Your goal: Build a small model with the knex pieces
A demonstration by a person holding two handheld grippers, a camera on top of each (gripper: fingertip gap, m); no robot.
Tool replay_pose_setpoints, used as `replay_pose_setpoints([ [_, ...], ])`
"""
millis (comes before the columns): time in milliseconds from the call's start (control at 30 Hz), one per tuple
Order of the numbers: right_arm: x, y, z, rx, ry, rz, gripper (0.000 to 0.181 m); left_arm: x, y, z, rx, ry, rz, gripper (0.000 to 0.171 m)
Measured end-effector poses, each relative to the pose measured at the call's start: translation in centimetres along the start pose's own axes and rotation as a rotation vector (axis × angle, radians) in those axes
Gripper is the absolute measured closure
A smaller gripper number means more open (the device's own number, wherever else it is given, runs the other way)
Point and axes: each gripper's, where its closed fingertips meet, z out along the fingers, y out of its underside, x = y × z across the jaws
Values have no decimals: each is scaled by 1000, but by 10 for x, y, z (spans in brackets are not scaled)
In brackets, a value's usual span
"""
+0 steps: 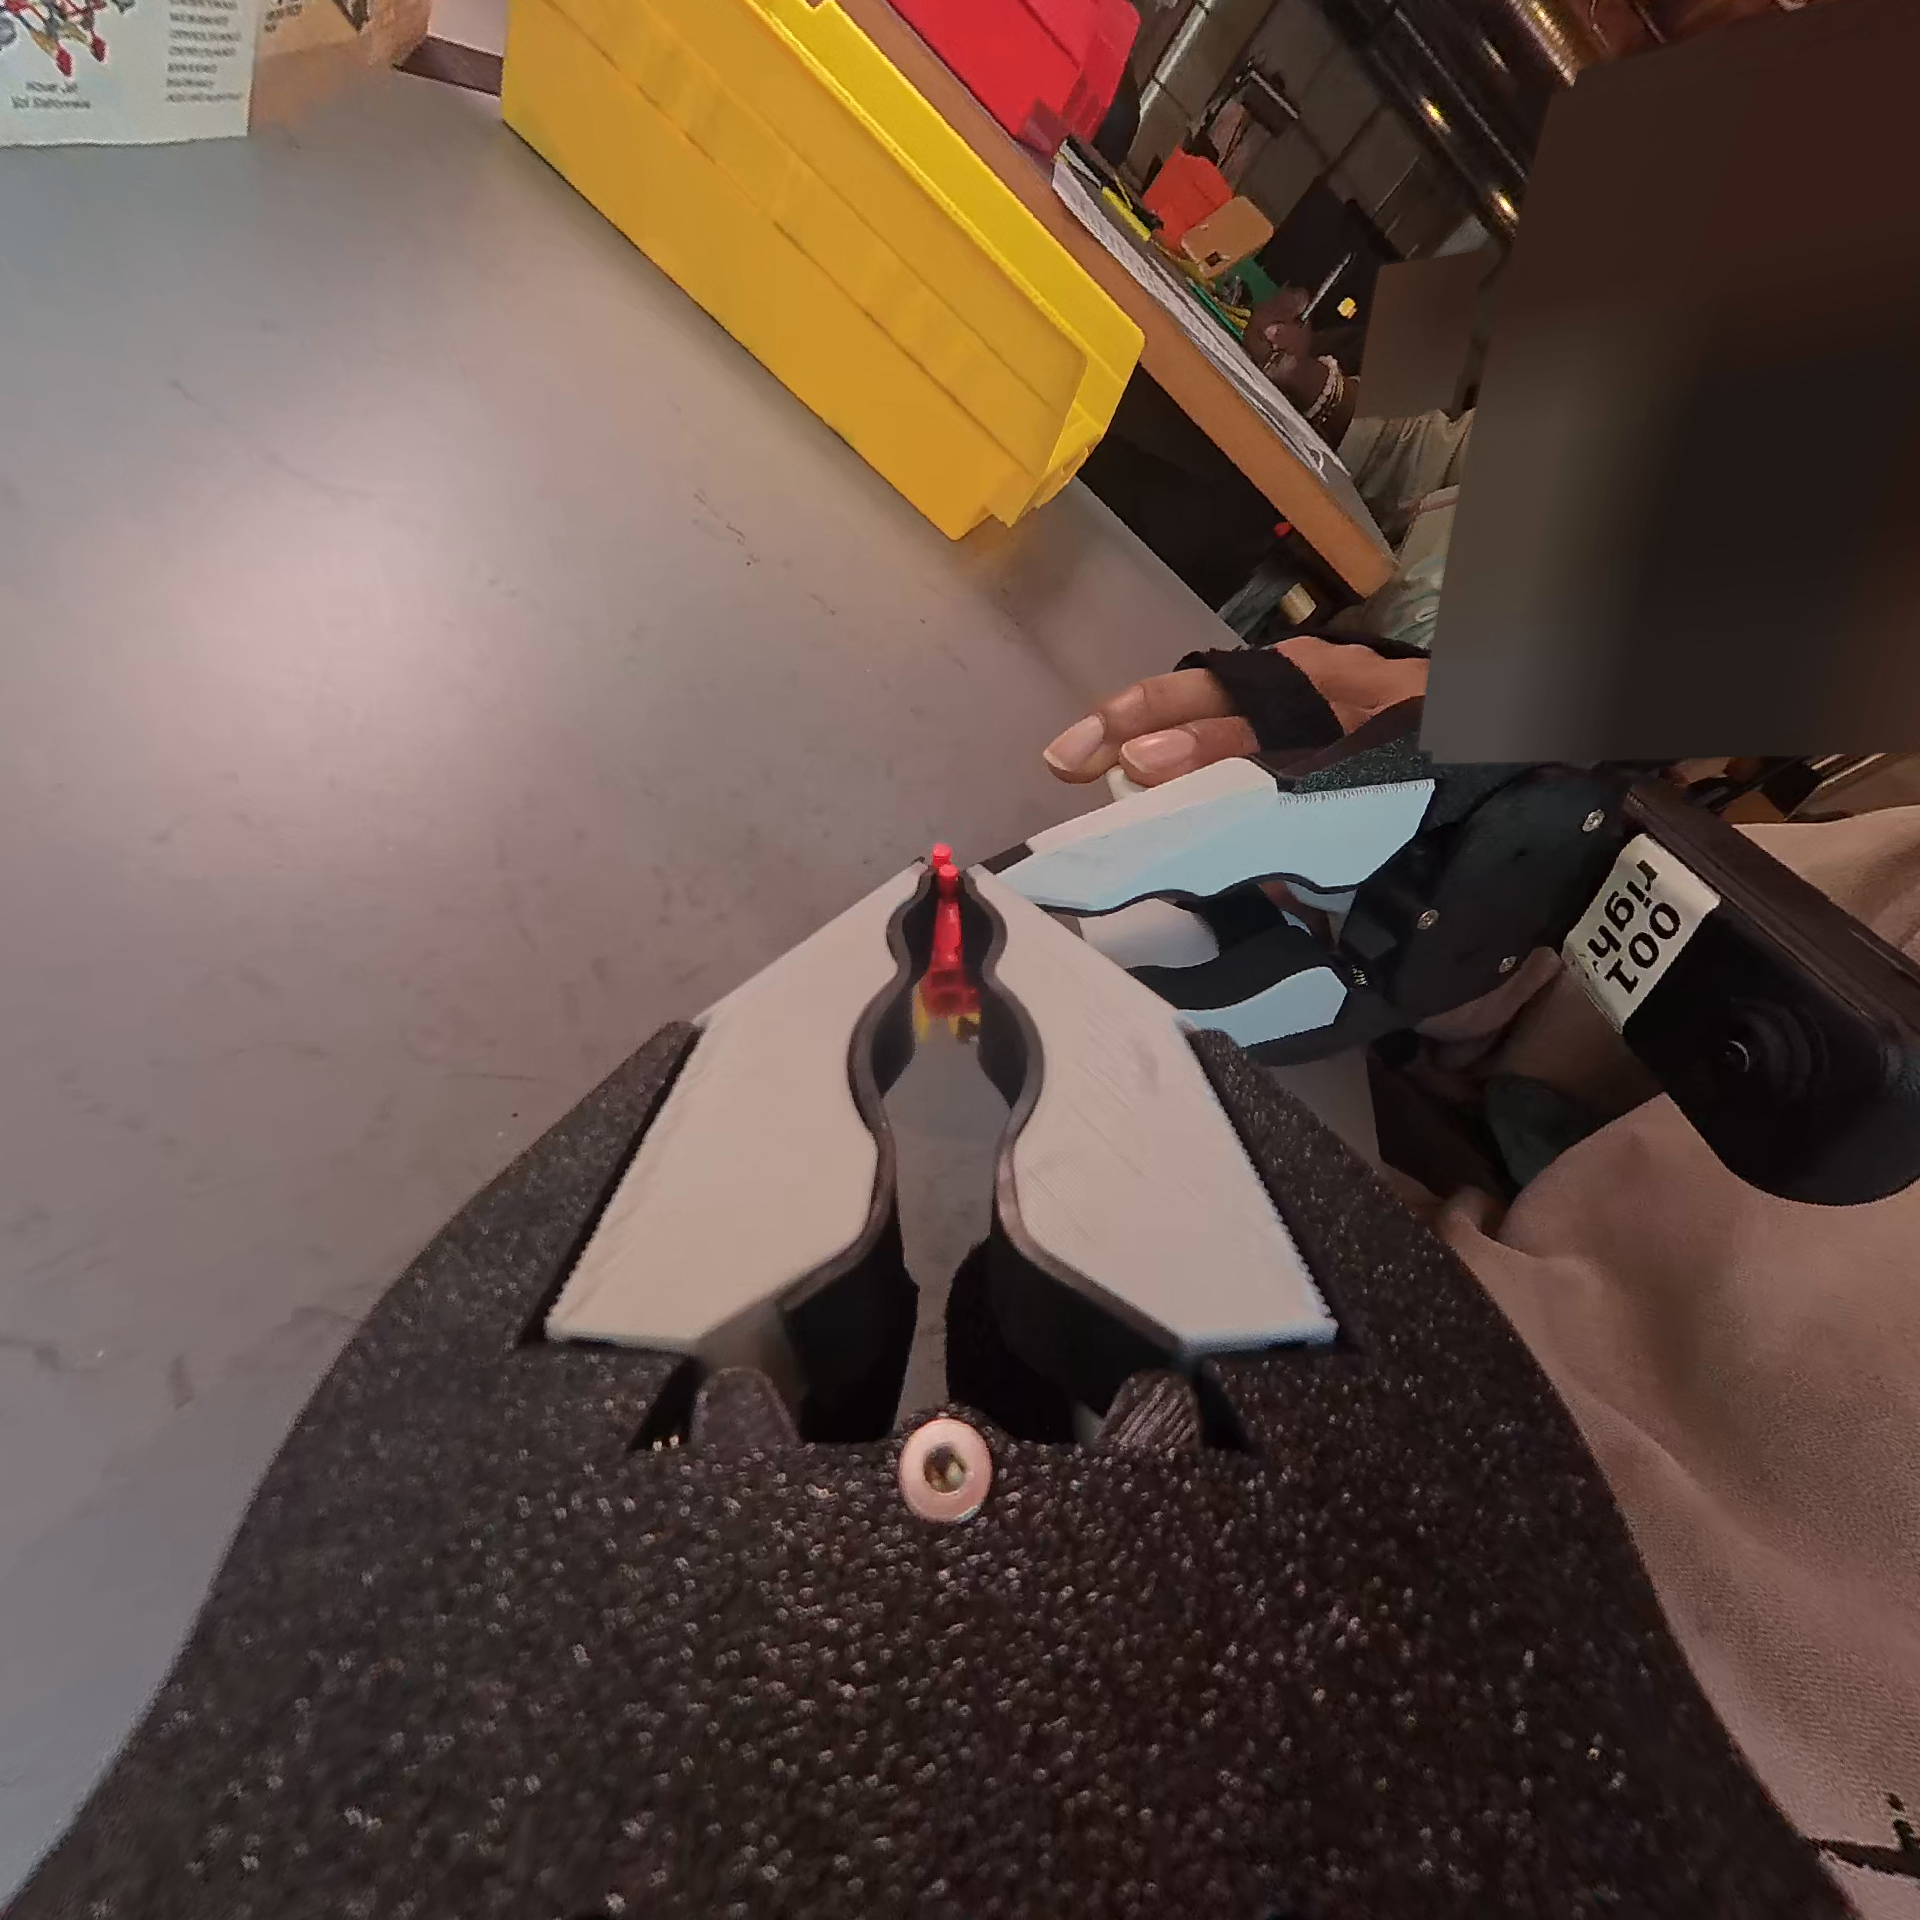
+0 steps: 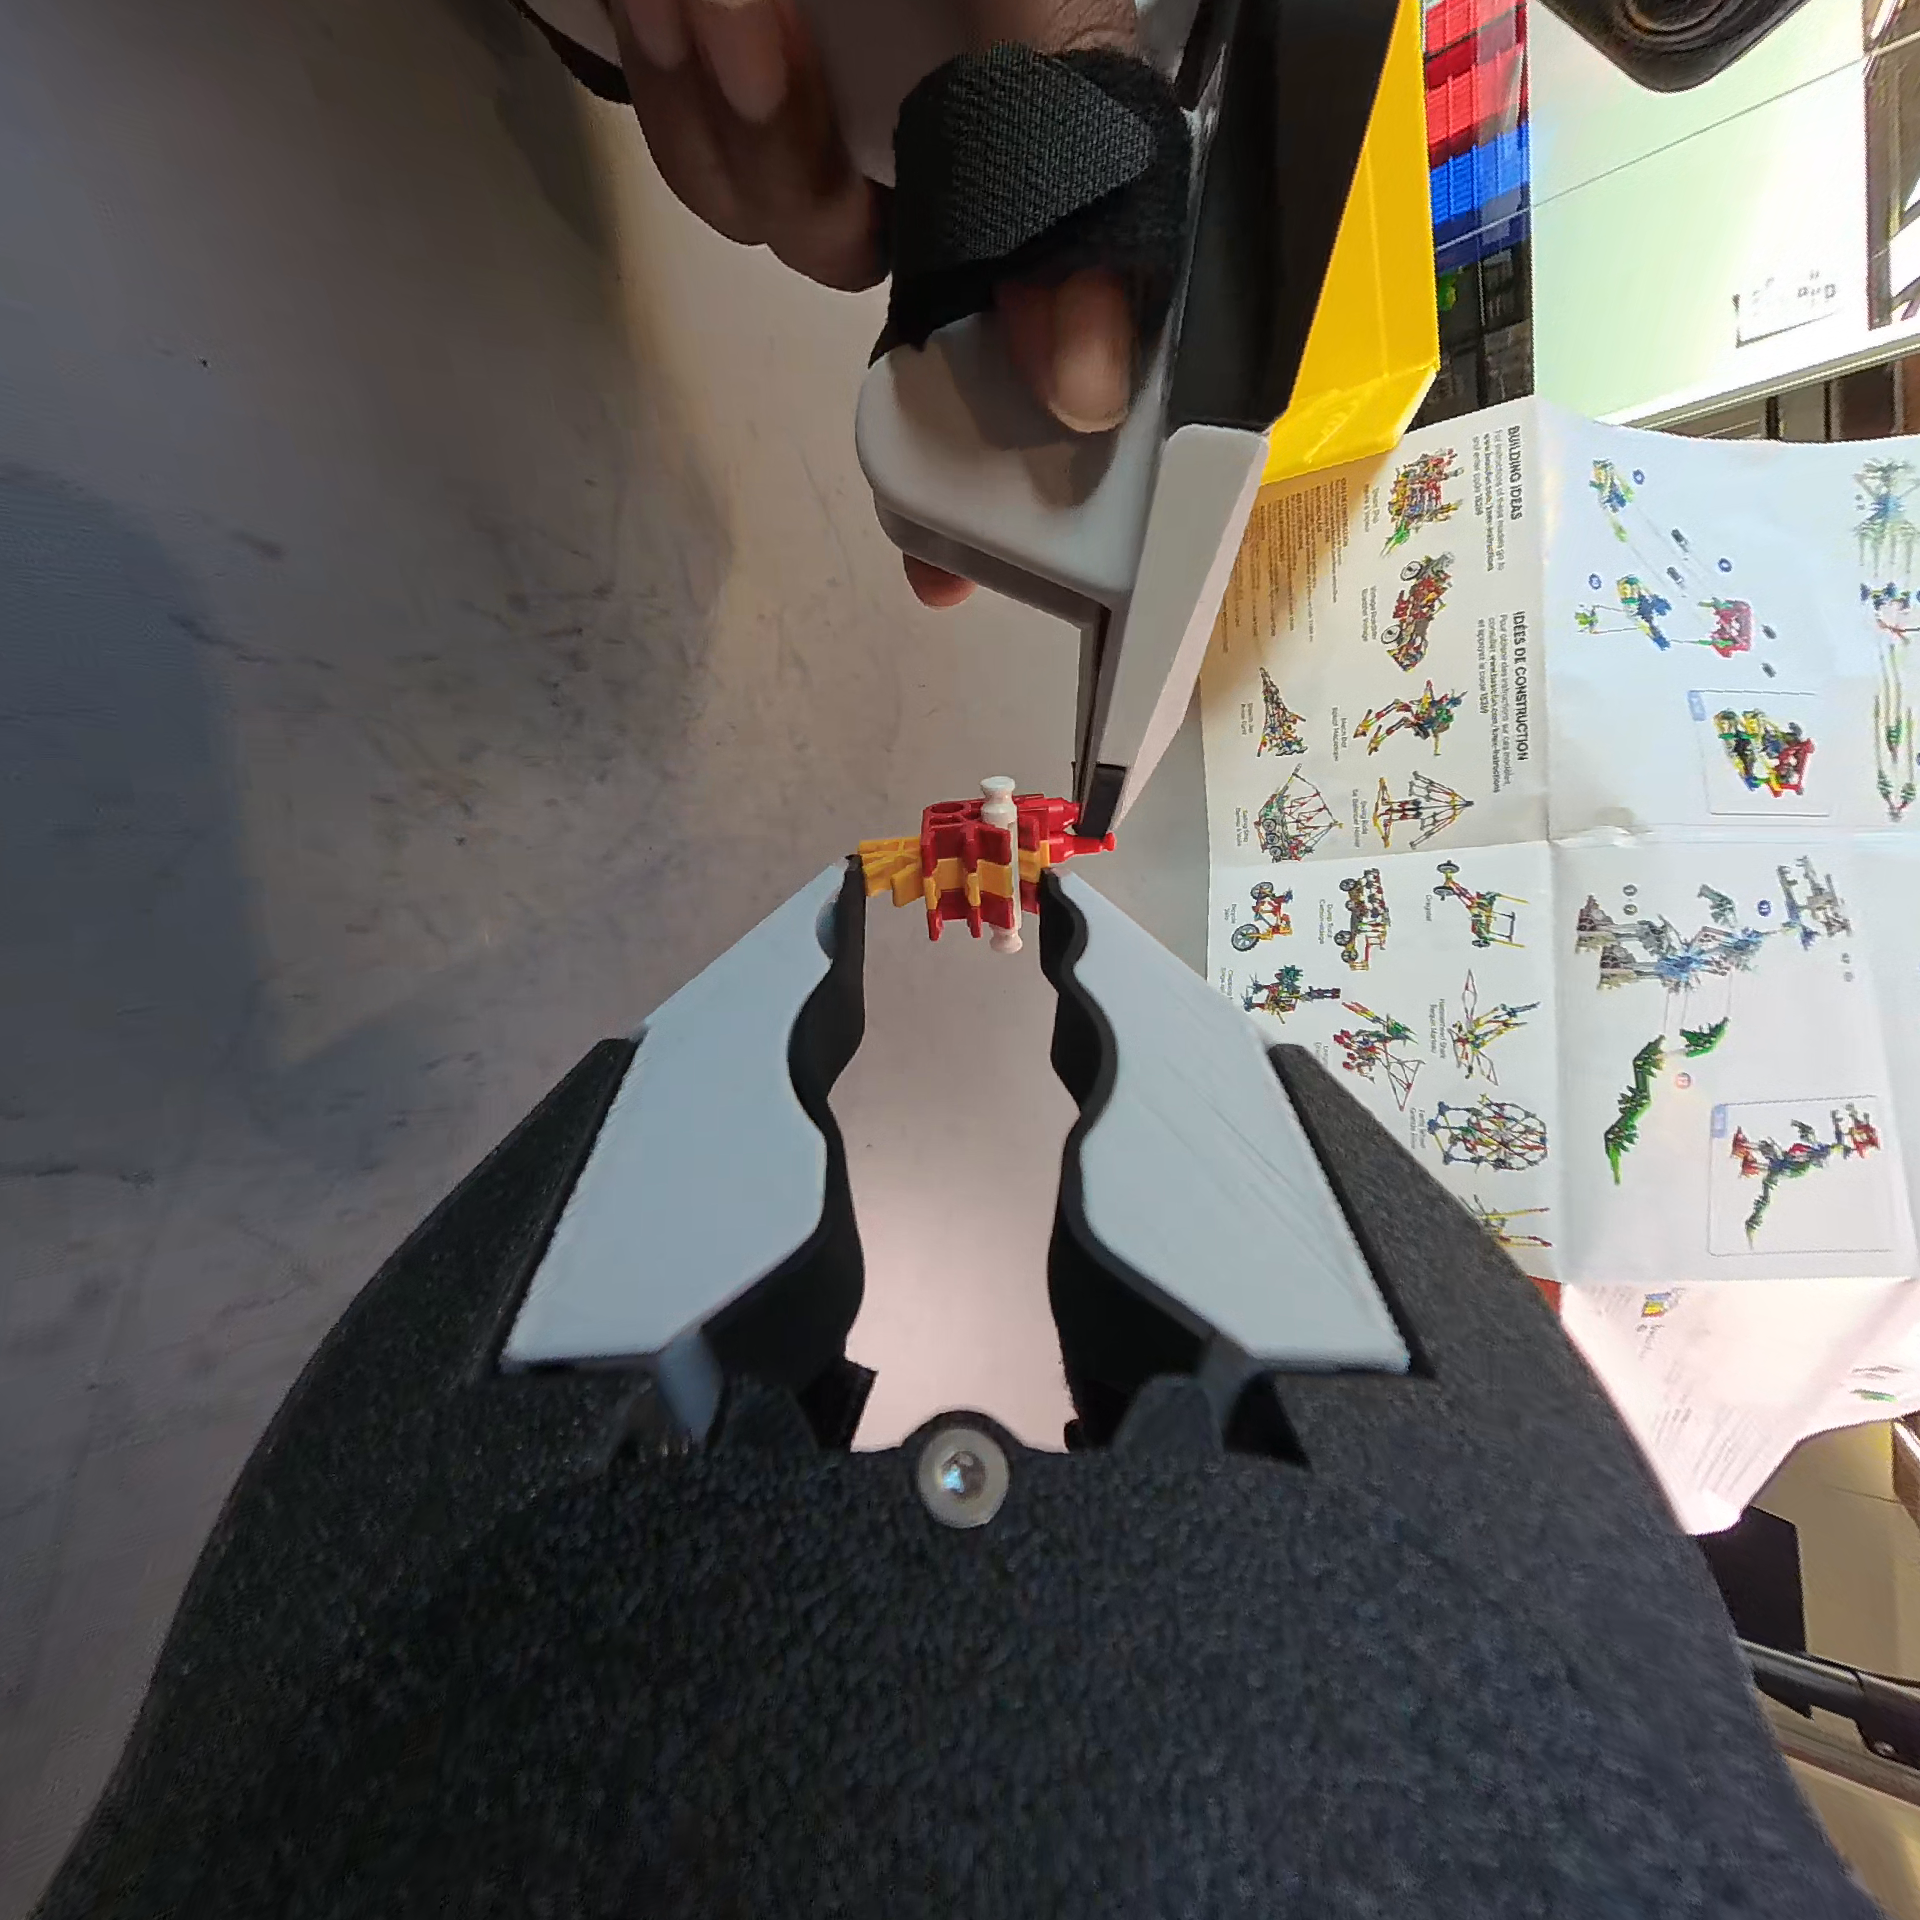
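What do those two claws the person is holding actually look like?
Both look alike. The left claw and the right claw each have two pale grey plastic fingers with wavy black rubber lining, set in a rough black body with one silver screw. The right one carries a white sticker. A black strap wraps the person's fingers.

Counter (image 1: 436,582): grey, matt, scuffed and scratched.

Yellow plastic bins (image 1: 831,260): stacked, standing on the counter at its far edge; one yellow corner also shows in the right wrist view (image 2: 1361,343).

Red bin (image 1: 1023,57): behind the yellow ones, partly cut off.

Instruction sheet (image 2: 1558,831): large, white, creased from folding, spread flat on the counter, printed with coloured pictures of rod-and-connector models.

Stacked red and blue bins (image 2: 1475,135): far background, against a pale green wall.
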Motion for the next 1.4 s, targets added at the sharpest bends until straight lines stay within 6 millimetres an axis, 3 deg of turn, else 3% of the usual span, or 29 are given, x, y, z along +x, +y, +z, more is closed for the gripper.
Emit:
replay_pose_setpoints([
  [133, 2, -6, -1, 62, -9, 85, 150, 4, -3, -4, -1, 7, 65, 169],
  [200, 5, -14, -6, 199, -110, 338, 151, 10, -5, -7, -5, 27, 145, 169],
  [300, 23, -24, -26, 447, -330, 763, 136, 27, -5, -12, -12, 103, 251, 169],
  [367, 31, -23, -34, 550, -435, 921, 139, 38, -1, -13, -28, 147, 313, 169],
  [533, 9, -39, -44, 613, -638, 893, 146, 66, 5, -10, -30, 247, 377, 169],
  [633, 2, -48, -47, 617, -688, 878, 159, 72, 8, -10, -37, 265, 400, 170],
  [900, 36, -52, -62, 805, -642, 1020, 168, 83, -16, -21, 61, 281, 351, 170],
  [1000, 33, -53, -60, 784, -601, 966, 168, 82, -14, -22, 59, 280, 346, 170],
  [1400, 44, -47, -62, 821, -622, 1047, 168, 78, -18, -21, 76, 271, 301, 171],
])
